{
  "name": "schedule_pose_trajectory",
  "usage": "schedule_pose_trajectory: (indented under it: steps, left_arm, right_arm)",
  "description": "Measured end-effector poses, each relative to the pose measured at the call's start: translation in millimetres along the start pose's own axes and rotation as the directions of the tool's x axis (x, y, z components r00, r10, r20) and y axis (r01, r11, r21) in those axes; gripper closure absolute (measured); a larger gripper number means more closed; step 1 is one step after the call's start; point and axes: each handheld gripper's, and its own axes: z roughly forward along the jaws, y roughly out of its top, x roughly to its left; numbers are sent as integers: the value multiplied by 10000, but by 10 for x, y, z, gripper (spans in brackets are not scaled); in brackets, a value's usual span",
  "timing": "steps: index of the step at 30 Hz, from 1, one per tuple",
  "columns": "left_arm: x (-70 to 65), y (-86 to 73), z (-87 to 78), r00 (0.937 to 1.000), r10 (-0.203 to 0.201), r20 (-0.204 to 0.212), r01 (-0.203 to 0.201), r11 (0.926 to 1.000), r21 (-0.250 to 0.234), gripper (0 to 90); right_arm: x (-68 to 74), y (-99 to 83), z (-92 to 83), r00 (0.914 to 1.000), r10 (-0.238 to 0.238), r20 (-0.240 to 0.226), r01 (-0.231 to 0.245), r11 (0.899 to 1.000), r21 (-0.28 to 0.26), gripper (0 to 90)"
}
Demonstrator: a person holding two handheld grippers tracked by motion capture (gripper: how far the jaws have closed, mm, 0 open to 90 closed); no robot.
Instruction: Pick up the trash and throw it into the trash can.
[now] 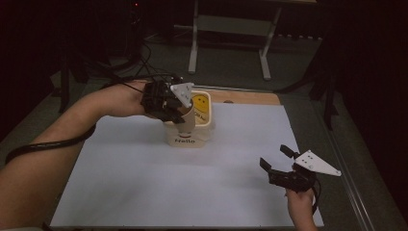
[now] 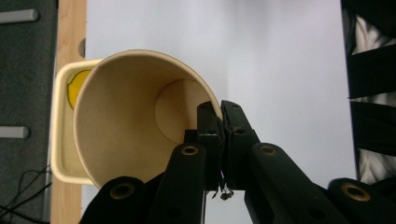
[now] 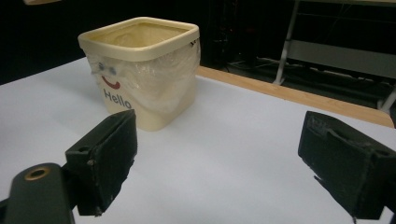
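The tan paper cup [image 2: 135, 116], tipped on its side, is pinched by its rim wall in the left gripper [image 1: 166, 98], jaws clamped tight, directly above the cream square plastic bin marked "Hello" [image 1: 190, 137] at twelve o'clock on the white table sheet [image 1: 144, 183]. Nothing lies between; the right gripper [image 1: 281, 163] waits wide open and empty at four o'clock, well apart

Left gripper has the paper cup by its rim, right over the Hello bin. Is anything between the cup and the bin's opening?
Nothing visible. The left gripper pinches the rim of the paper cup, tilted just above the cream Hello bin; the bin's mouth looks open. The right gripper sits open, well off to the side.
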Motion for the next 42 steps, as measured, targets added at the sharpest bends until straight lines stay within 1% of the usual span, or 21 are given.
schedule_pose_trajectory:
  steps: [10,17,18,19,21,23,24,26,27,28,29,32,33,34,35,36,37,38,39,41,42]
  left_arm:
    - [280,86,27,9993,-310,-191,315,9991,274,887]
    - [405,119,112,9990,-385,-214,395,9981,472,887]
    - [427,118,130,9988,-344,-349,363,9978,547,887]
    - [451,117,143,9988,-396,-272,410,9977,547,887]
    - [501,112,169,9982,-464,-370,480,9978,450,887]
    - [548,108,193,9975,-528,-460,552,9971,517,886]
    - [580,104,213,9973,-583,-450,608,9965,567,886]
    - [620,97,256,9967,-497,-644,551,9949,843,886]
    - [651,89,283,9968,-531,-595,585,9939,931,886]
    - [666,87,303,9962,-589,-645,647,9937,918,886]
    - [685,87,316,9969,-475,-632,534,9941,949,885]
    - [730,91,340,9958,-436,-804,505,9950,858,881]
    - [753,91,345,9946,-551,-883,624,9947,818,874]
    - [773,87,351,9920,-732,-1028,810,9939,744,815]
    - [786,83,355,9885,-836,-1259,937,9926,768,687]
    - [818,76,351,9847,-1282,-1182,1382,9871,813,613]
    - [832,68,343,9821,-1545,-1080,1627,9841,712,603]
    - [828,63,337,9808,-1672,-1006,1739,9828,621,566]
    - [819,61,326,9811,-1670,-981,1733,9830,601,534]
    - [803,53,303,9800,-1787,-881,1837,9815,529,516]
    - [787,49,291,9786,-1833,-930,1881,9811,457,490]
  right_arm:
    - [1,-1,5,10000,-39,-20,39,10000,58,118]
    - [-7,-8,4,10000,-17,-40,17,10000,71,118]
    - [-8,-8,4,10000,-8,-55,8,10000,66,118]
    - [-9,-8,5,10000,13,-80,-13,10000,52,117]
    - [-6,-7,4,10000,-2,-71,3,10000,69,118]
    - [-4,-7,4,10000,12,-82,-12,10000,61,118]
    - [-3,-6,4,10000,4,-85,-3,10000,69,118]
    - [-2,-6,5,9999,32,-107,-32,10000,47,118]
    - [-1,-6,5,9999,29,-109,-28,10000,43,118]
    - [-1,-5,4,9999,17,-105,-16,10000,43,118]
    - [-2,-4,3,9999,16,-119,-16,10000,26,118]
    - [-7,-3,-1,9999,5,-116,-5,10000,29,118]
    - [-9,-4,-3,9999,40,-131,-40,10000,47,118]
    - [-10,-4,-3,9999,35,-129,-34,10000,64,118]
    - [-8,-4,-4,9999,42,-142,-40,10000,88,118]
    - [-7,-3,-4,9999,36,-153,-35,10000,85,118]
    - [-7,-1,-7,9999,-20,-141,21,10000,74,118]
    - [-8,0,-8,9999,-11,-153,11,10000,55,118]
    - [-11,1,-8,9999,-9,-147,10,10000,25,118]
    - [-17,2,-11,9999,9,-154,-9,10000,16,118]
    - [-17,2,-11,9999,25,-152,-25,10000,9,118]
